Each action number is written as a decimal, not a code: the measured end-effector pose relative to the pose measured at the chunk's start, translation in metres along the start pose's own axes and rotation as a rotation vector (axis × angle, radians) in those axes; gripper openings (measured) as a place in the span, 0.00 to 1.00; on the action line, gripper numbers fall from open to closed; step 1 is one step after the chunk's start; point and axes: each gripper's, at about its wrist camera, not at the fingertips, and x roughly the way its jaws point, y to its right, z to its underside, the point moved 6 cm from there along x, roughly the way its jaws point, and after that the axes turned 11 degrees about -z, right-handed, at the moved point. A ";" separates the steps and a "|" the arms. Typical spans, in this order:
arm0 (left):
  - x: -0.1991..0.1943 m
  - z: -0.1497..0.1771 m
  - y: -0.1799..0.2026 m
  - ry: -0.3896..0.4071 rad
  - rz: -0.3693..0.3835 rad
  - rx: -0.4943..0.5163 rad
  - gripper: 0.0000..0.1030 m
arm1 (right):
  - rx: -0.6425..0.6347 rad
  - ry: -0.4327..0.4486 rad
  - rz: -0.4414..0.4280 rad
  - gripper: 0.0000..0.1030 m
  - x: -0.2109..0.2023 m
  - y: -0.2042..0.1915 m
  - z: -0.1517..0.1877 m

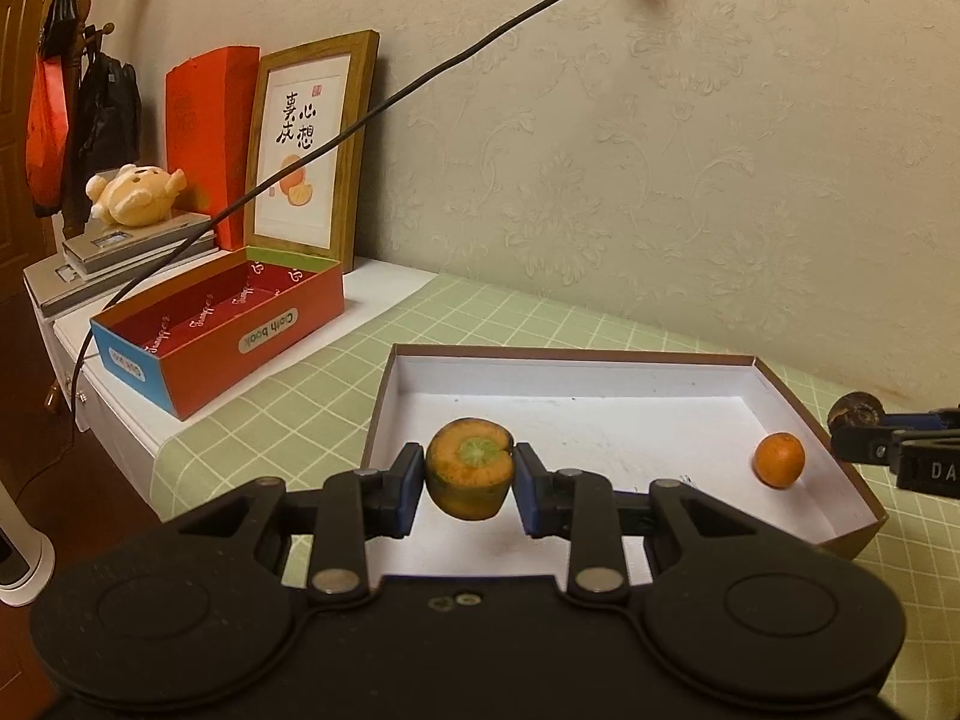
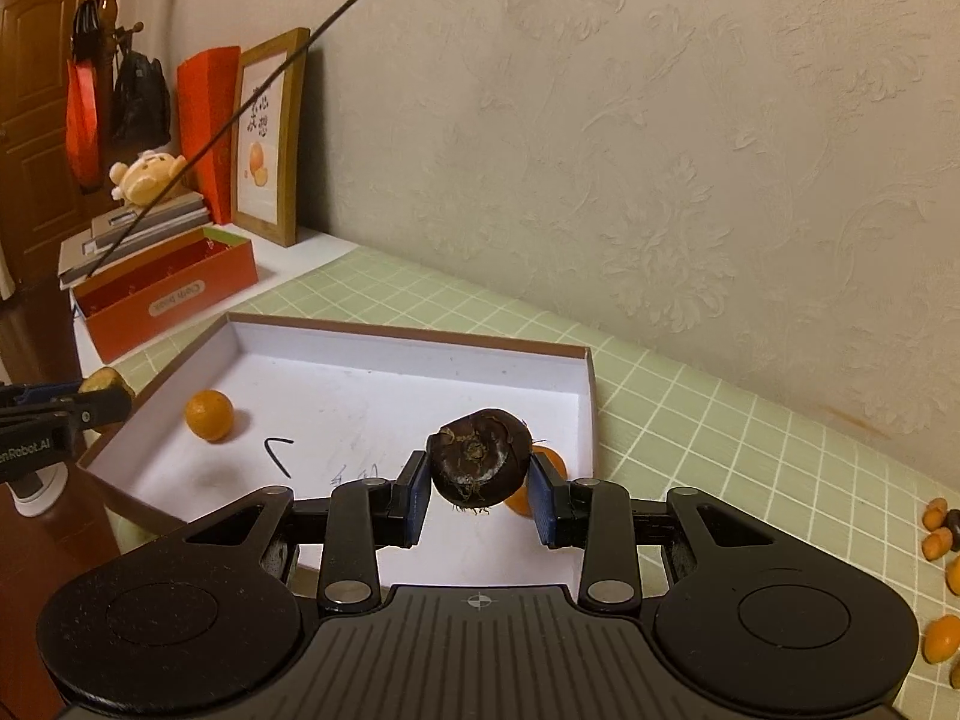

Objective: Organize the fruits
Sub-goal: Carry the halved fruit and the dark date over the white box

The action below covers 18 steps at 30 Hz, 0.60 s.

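Note:
My left gripper (image 1: 470, 483) is shut on an orange-green tangerine (image 1: 470, 467) and holds it above the near left part of a white box lid with brown walls (image 1: 600, 360). A small orange fruit (image 1: 779, 459) lies in the lid's right corner. My right gripper (image 2: 480, 489) is shut on a dark brown water chestnut (image 2: 480, 456) above the lid (image 2: 420, 336). Another orange fruit (image 2: 549, 468) lies in the lid behind the chestnut, partly hidden. The right gripper shows at the right edge of the left wrist view (image 1: 864, 429), the left gripper at the left edge of the right wrist view (image 2: 90, 399).
A red open box (image 1: 240, 324) stands left of the lid on a white cabinet. Behind it lean a framed picture (image 1: 312, 144) and a red envelope (image 1: 207, 138). A plush toy (image 1: 135, 192) lies on grey scales. Several loose fruits (image 2: 939, 540) lie on the green checked cloth (image 2: 720, 432) at right.

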 end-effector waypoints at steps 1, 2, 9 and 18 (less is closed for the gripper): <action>0.002 -0.001 0.000 -0.002 -0.001 0.000 0.22 | 0.002 -0.004 -0.001 0.34 0.003 0.001 0.000; 0.004 -0.001 0.001 -0.004 -0.001 -0.001 0.22 | 0.001 -0.007 0.001 0.34 0.005 0.001 0.000; 0.014 0.001 0.000 -0.028 -0.009 0.004 0.22 | 0.013 -0.028 0.001 0.34 0.016 0.007 0.004; 0.020 0.003 -0.002 -0.041 -0.008 0.010 0.30 | 0.017 -0.034 0.002 0.34 0.025 0.007 0.004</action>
